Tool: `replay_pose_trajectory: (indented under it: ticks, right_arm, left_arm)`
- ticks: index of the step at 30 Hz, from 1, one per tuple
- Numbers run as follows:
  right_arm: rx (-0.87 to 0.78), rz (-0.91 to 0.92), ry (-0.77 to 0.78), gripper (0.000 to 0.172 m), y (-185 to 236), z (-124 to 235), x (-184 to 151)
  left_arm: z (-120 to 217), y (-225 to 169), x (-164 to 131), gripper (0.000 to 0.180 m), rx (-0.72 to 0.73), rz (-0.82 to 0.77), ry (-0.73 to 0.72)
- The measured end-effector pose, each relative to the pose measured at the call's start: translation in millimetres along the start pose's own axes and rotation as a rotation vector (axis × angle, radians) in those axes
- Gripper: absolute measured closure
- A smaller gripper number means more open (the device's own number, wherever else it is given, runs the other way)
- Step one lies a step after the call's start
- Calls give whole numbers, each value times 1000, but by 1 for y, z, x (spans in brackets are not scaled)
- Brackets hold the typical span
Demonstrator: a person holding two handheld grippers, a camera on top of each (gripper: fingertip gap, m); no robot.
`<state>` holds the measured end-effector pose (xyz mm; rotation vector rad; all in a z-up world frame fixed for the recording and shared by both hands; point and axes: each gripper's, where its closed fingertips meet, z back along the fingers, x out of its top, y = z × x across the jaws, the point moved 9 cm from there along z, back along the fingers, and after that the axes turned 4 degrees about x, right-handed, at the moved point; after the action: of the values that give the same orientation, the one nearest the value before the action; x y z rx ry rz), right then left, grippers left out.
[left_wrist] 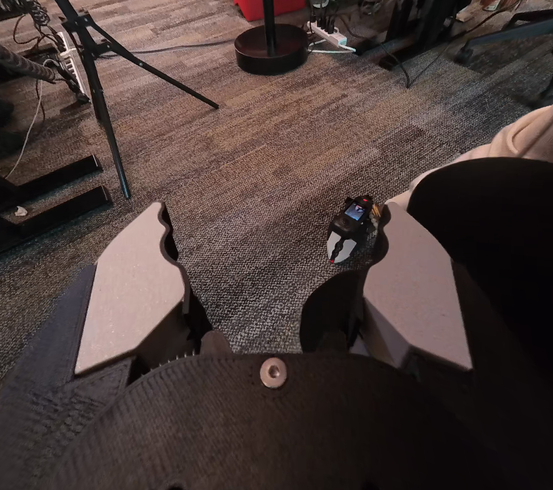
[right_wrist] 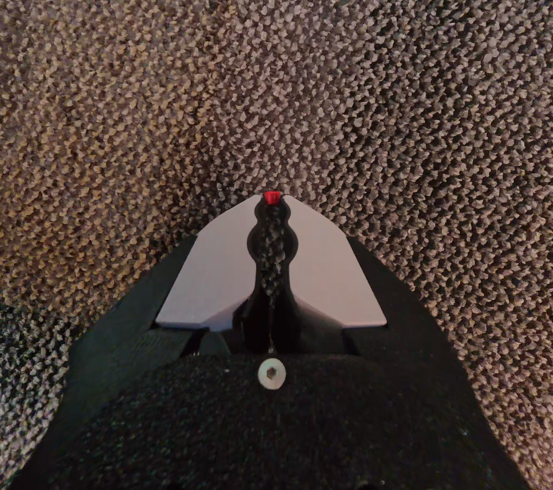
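Left hand-held gripper [left_wrist: 275, 224]: hanging wide open, nothing between its fingers, above grey carpet [left_wrist: 269, 146]. Right hand-held gripper [right_wrist: 271, 201]: fingers closing on small red piece [right_wrist: 271, 197], tips sitting close over the carpet; tripod [left_wrist: 98, 104] standing well apart

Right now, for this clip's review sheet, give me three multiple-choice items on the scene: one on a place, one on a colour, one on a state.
1. Where does the tripod stand? A upper left B lower right C centre
2. Colour of the small piece at the right gripper's tips? A blue B red C green
3. The left gripper's jaws are: A shut B wide apart C gripping a cable

A: tripod stands upper left on the carpet.
B: small piece at right gripper is red.
B: left gripper shows only carpet between its fingers.
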<state>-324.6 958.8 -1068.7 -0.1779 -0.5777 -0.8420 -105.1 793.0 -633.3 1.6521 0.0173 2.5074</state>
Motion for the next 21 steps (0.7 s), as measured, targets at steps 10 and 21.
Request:
replay_pose_trajectory:
  ticks: [10, 21]
  right_arm:
    - [-118, -156, -148, 164, 8, 92, 79]
    - [-440, -122, -590, 164, 42, 483, 398]
  left_arm:
    - [41, -20, 72, 53, -20, -1, 92]
    - [212, -49, 347, 55, 1, 90, -25]
